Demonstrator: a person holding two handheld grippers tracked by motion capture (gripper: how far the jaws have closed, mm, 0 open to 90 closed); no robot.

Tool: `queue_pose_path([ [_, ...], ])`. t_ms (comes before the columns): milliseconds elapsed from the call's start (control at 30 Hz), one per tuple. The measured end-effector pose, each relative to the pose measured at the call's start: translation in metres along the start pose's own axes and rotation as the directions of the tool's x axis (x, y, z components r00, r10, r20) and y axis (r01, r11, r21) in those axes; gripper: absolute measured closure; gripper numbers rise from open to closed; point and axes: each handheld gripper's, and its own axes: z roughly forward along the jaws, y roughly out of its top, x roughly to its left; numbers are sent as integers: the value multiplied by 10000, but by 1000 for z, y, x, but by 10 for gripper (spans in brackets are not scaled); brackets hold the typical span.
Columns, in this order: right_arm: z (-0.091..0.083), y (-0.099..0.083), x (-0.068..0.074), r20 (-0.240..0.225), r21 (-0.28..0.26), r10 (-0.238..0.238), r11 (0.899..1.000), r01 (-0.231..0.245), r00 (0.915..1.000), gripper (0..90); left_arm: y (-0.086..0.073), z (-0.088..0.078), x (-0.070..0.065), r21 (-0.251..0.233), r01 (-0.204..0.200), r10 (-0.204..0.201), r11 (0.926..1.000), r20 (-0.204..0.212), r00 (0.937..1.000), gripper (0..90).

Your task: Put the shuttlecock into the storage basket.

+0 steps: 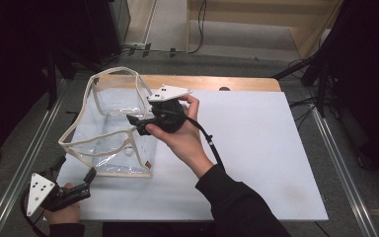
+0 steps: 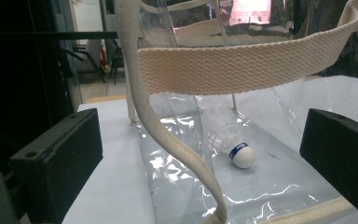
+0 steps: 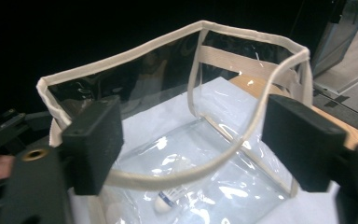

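High view: 1 clear bag (image 1: 109, 129) stood on the tabletop (image 1: 256, 148), 1 shuttlecock (image 2: 240, 154) already lying inside. My right tool (image 1: 137, 124) hung at the bag's rim, jaws apart and empty; my left tool (image 1: 76, 177), jaws apart, waited near the bag's corner. Withdrawal seemingly remained.

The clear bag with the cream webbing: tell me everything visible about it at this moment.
The clear bag is a boxy tote of transparent, glossy plastic, edged and strapped with cream woven webbing. It stands upright and open-topped on the white table sheet, at its left side, rim sagging unevenly. Inside, on its floor, lies a shuttlecock with a white cork and a blue band. The right gripper hovers at its near rim with jaws apart; whether they touch is unclear.
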Motion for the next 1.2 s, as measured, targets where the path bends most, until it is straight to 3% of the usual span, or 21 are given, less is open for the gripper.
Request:
queue_pose_path([
  [367, -16, -11, -10, 28, -286, -7, 9996, 8, 10000, 77, 0, 0, 0, 26, -13, 13, 10000, -7, 10000, 0],
  [467, -21, -14, -12, -53, -373, -97, 9993, 95, 9999, 0, 0, 0, 0, 48, -33, 33, 10000, -7, 10000, 0],
  [1200, -46, -44, -34, 599, -597, 76, 9982, -40, 9982, 0, 0, 0, -1, 71, -56, 56, 10000, -8, 10000, 0],
])
